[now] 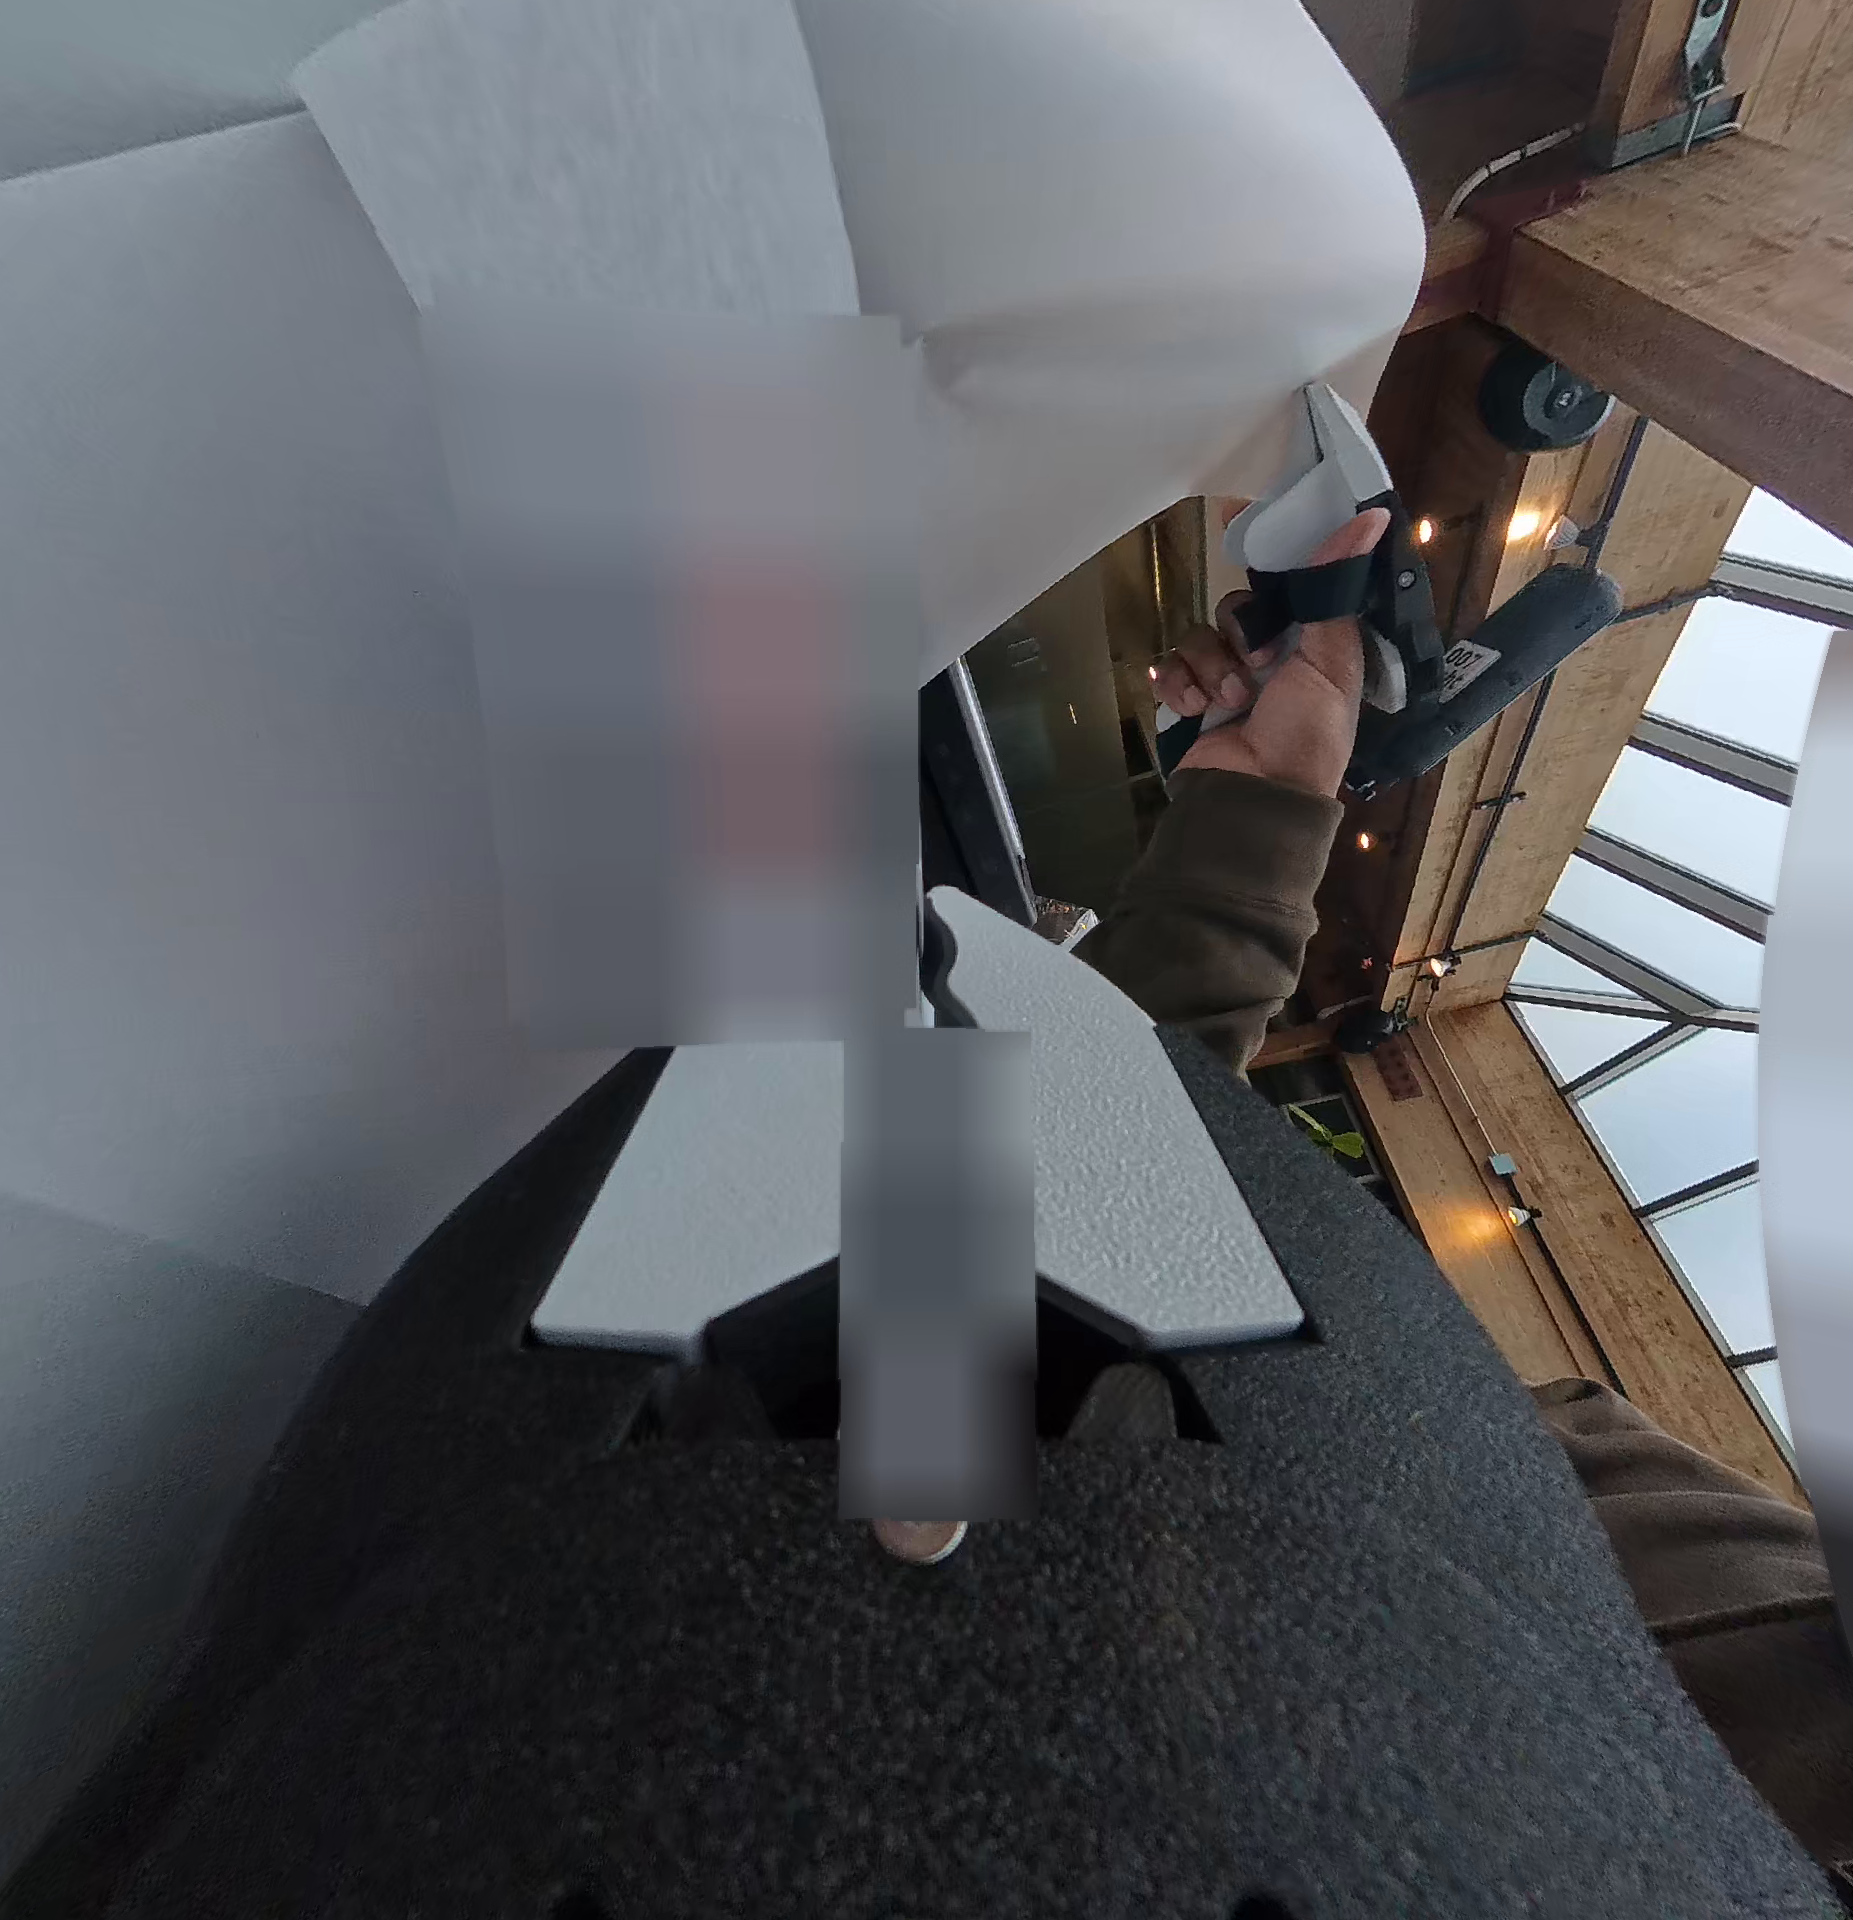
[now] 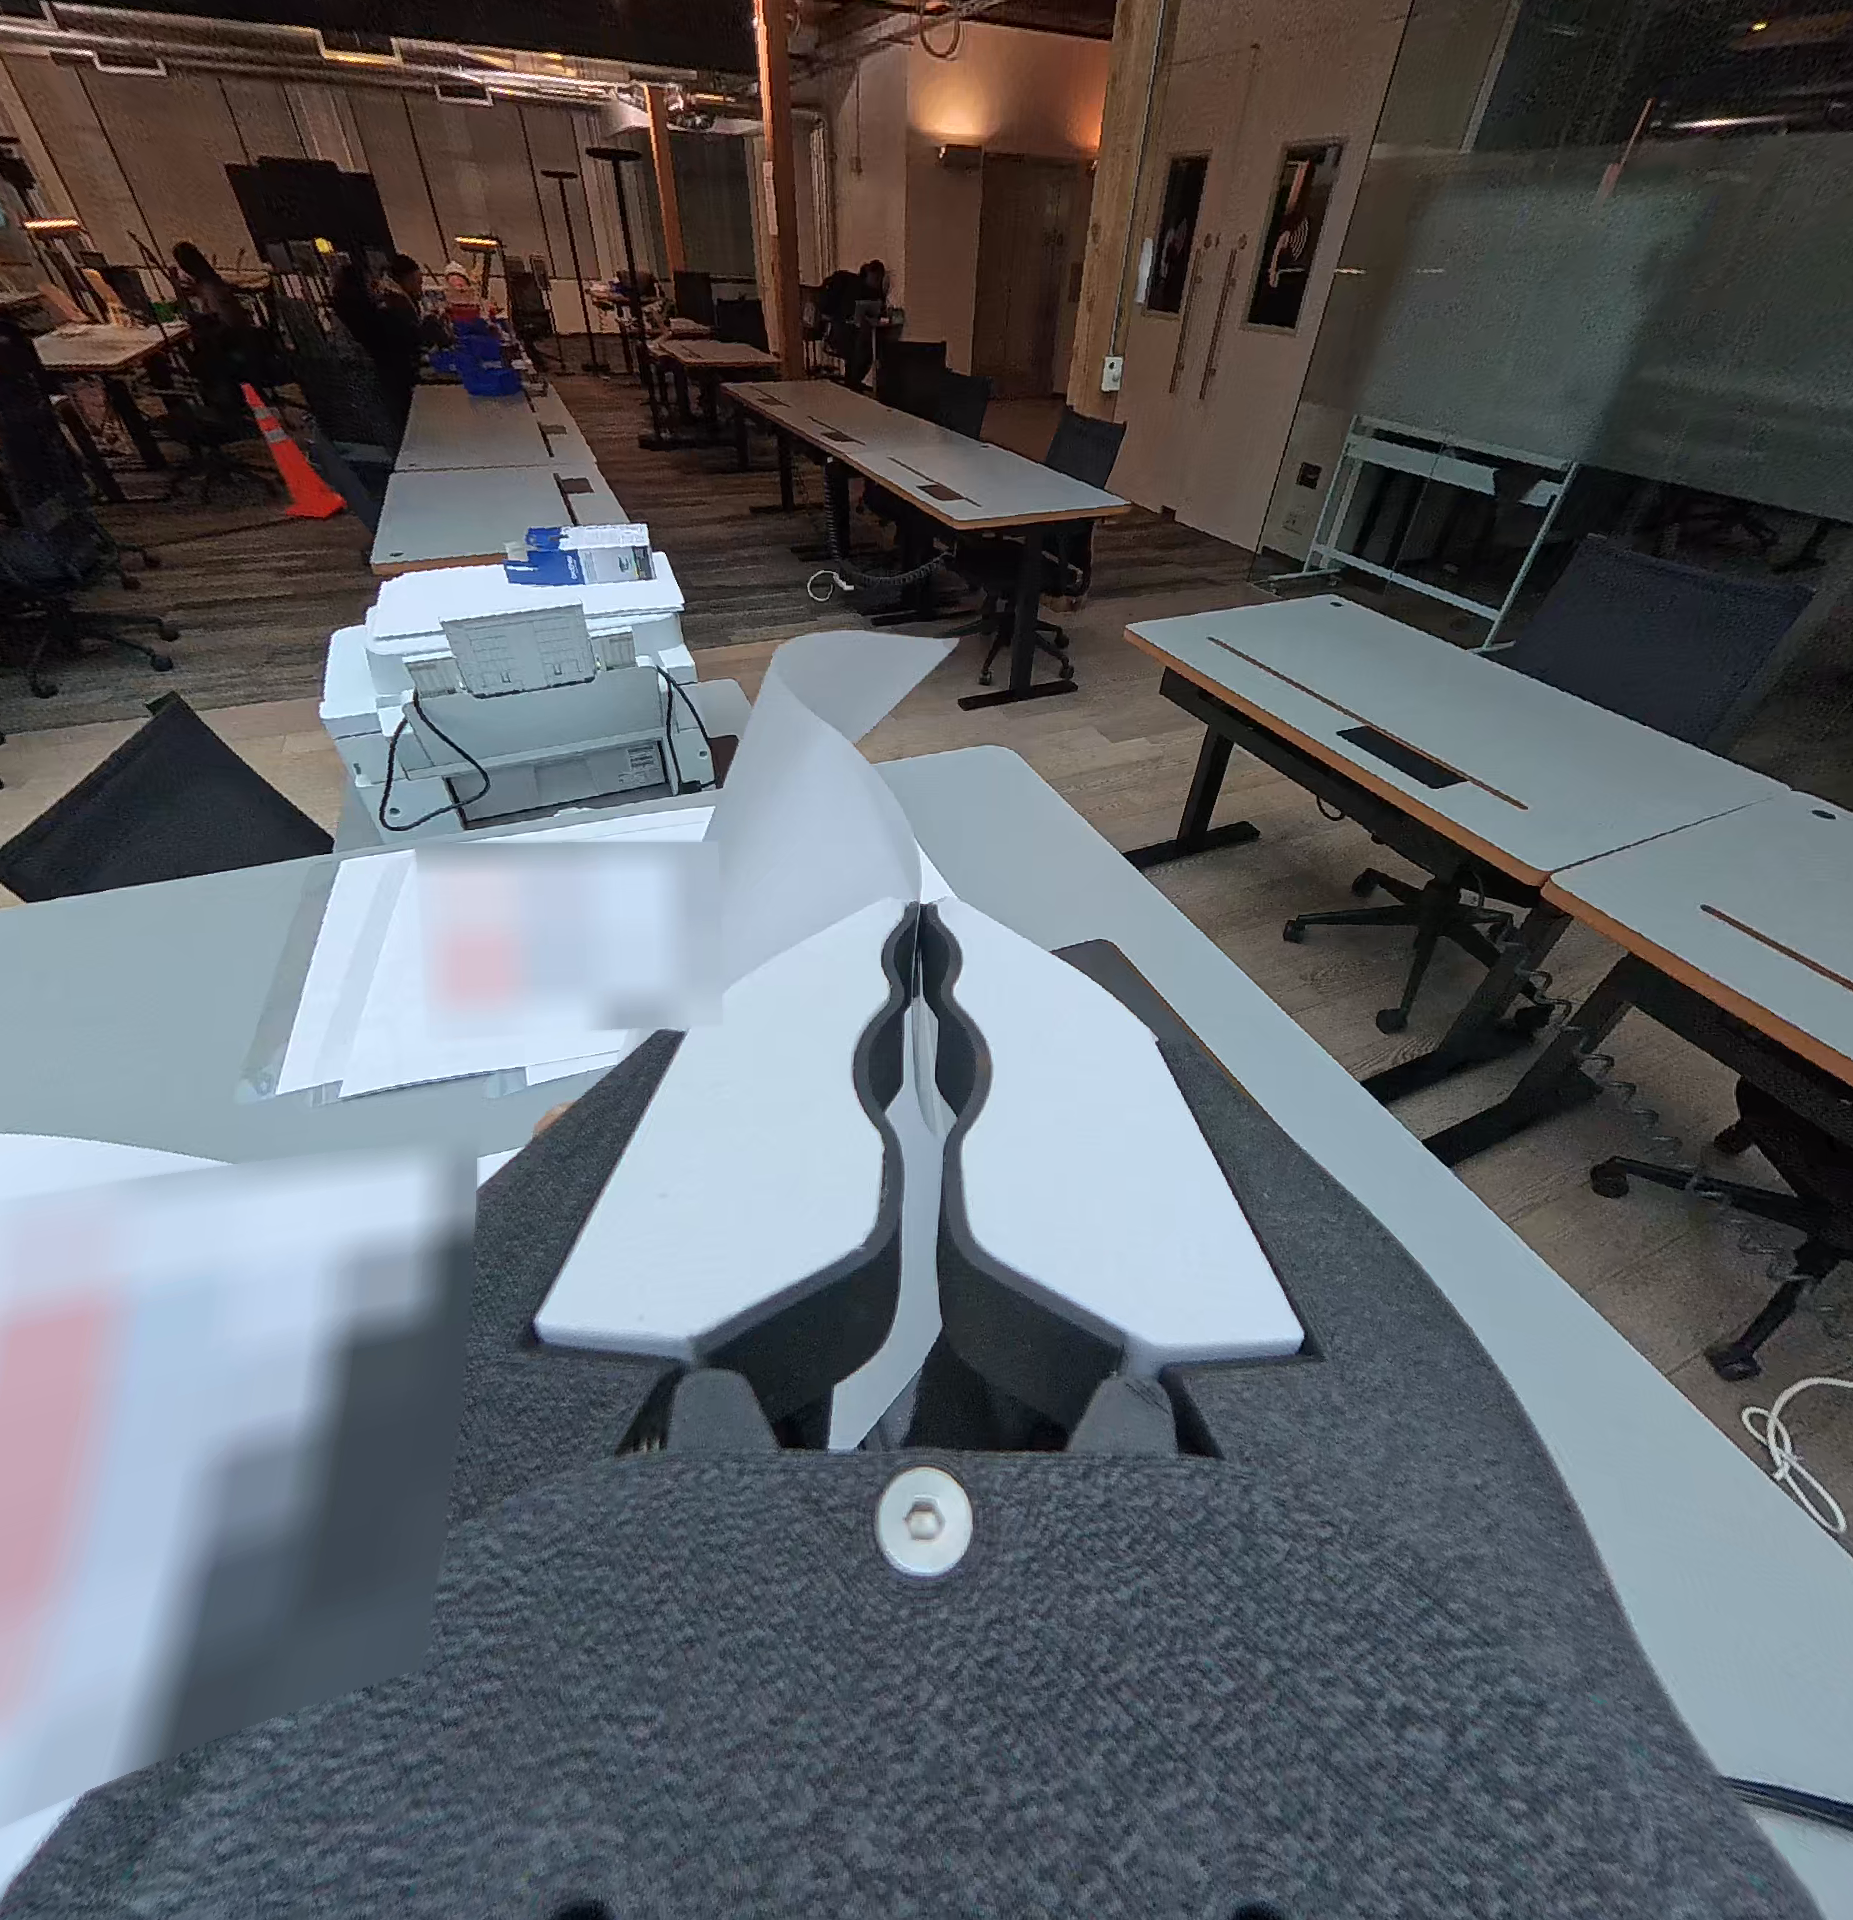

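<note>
A white paper sheet point(image 1: 1109, 208) fills the upper left wrist view, which looks up at the ceiling. My left gripper point(image 1: 927, 935) appears shut on it. The sheet drapes over the left finger, and a blurred patch hides the gap. Farther off, my right gripper point(image 1: 1317, 416), held by a hand point(image 1: 1275, 707), pinches the sheet's far edge. In the right wrist view my right gripper point(image 2: 917, 914) is shut on the sheet point(image 2: 818, 769), which runs between the fingers and curls upward. More of the paper point(image 2: 174, 1351) hangs close at lower left.
A grey table point(image 2: 122, 987) bears a stack of papers point(image 2: 382, 997) ahead. A white printer point(image 2: 527, 686) stands beyond it. Desks point(image 2: 1421, 707) and office chairs point(image 2: 1649, 634) are to the right, an orange cone point(image 2: 298, 457) far left. Wooden beams point(image 1: 1680, 260) and a skylight are overhead.
</note>
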The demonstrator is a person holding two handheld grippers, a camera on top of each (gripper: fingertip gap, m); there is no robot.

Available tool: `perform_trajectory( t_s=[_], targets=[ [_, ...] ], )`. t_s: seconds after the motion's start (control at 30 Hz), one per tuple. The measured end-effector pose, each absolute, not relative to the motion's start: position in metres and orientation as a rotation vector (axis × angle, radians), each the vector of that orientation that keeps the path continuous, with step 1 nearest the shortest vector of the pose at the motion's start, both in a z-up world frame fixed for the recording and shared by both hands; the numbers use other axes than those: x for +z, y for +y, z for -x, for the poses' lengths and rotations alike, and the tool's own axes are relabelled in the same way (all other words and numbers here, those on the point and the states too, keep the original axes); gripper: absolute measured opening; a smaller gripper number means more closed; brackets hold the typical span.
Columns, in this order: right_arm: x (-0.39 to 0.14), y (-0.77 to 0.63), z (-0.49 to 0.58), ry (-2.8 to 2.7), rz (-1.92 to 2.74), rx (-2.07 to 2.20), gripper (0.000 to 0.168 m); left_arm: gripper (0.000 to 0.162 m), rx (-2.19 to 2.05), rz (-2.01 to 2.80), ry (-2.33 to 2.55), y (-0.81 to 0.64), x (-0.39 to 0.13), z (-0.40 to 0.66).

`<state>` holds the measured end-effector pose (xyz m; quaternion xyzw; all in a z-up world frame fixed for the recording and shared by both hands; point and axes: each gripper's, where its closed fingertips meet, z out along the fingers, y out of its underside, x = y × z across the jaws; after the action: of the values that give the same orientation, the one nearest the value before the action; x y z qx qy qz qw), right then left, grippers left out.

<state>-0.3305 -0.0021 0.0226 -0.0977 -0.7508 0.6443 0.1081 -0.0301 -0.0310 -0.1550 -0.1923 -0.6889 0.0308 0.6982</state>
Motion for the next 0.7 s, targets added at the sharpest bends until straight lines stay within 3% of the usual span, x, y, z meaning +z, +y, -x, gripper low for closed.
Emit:
perform_trajectory(
  t_s=[0.03, 0.7],
  targets=[
    [0.023, -0.002, 0.331, -2.208, 0.288, 1.896, 0.000, 0.000, 0.063, 0.425, -1.536, -0.030, -0.156, 0.030],
    [0.022, -0.005, 0.328, -2.214, 0.280, 1.891, 0.000, 0.000, -0.001, 0.439, -1.573, -0.023, -0.170, 0.025]
  ],
)
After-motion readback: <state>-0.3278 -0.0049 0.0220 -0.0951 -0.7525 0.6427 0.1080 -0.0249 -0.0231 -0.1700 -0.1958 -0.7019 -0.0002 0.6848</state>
